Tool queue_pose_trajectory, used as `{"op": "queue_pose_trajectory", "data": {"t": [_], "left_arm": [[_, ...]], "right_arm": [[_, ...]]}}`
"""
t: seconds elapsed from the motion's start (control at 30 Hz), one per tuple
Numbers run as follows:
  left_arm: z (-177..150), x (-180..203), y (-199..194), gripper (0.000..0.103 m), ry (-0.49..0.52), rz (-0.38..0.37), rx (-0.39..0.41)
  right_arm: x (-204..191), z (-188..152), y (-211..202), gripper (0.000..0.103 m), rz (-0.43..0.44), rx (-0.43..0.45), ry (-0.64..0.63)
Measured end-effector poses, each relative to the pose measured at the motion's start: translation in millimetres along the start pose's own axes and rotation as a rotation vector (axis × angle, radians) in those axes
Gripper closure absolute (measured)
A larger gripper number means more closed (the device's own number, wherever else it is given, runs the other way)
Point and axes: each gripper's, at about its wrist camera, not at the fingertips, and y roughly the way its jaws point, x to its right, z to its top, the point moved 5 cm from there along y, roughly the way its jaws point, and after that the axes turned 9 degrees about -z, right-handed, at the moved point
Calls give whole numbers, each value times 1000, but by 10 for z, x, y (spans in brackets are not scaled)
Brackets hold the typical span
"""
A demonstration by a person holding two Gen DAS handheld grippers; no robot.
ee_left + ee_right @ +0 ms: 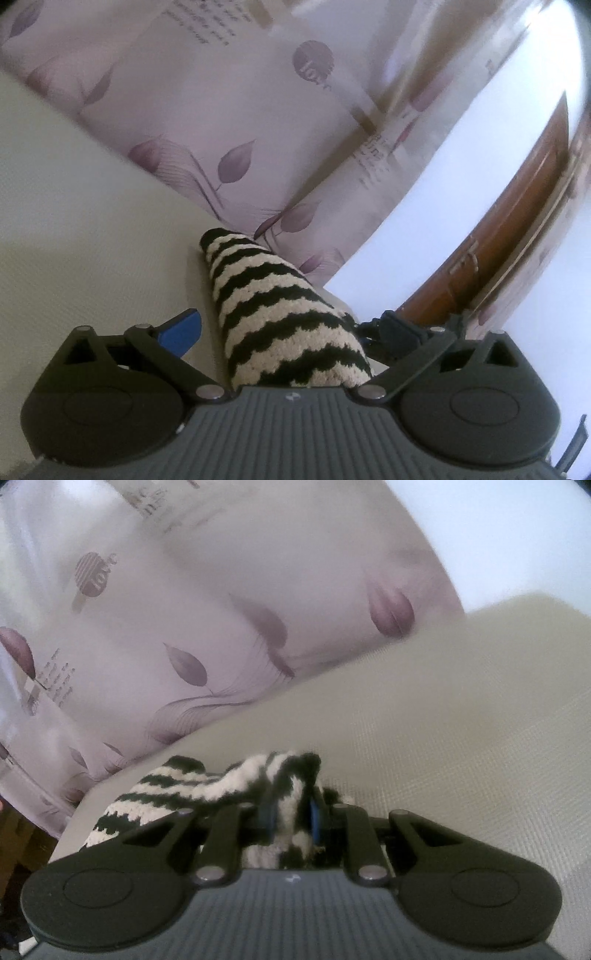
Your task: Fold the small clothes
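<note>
The small black-and-cream striped knitted garment (280, 314) is lying on the pale cream surface (74, 221), near the leaf-printed lilac curtain (221, 110). The right gripper (291, 816) is pinching a bunched part of it tightly. The left gripper (288, 328) is standing wide, not squeezing the knit between its fingers.

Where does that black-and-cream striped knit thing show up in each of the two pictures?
Left wrist view: the striped knit piece lies bottom centre between the wide-open left claw, untouched by it.
Right wrist view: it bunches at lower centre, pinched in the shut right claw.
Shared landmark: the leaf-print curtain behind the pale surface.
</note>
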Motion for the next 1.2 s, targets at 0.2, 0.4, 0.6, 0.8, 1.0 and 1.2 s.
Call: {"op": "queue_pose_trajectory", "data": {"t": [0.2, 0.4, 0.6, 0.8, 1.0, 1.2], "left_arm": [[-104, 155, 243, 15, 106, -2, -52], [-423, 215, 431, 20, 217, 59, -169], [-559, 14, 453, 18, 121, 65, -237], [-572, 18, 283, 13, 125, 78, -165], [-504, -2, 46, 6, 130, 125, -34], [-295, 361, 97, 15, 314, 168, 21]], "right_arm": [[-100, 111, 114, 83, -4, 45, -73], [279, 43, -312, 75, 62, 104, 150], [9, -466, -952, 69, 204, 7, 31], [-256, -912, -873, 83, 100, -82, -121], [-11, -808, -1087, 89, 16, -25, -127], [8, -983, -1040, 88, 86, -44, -121]]}}
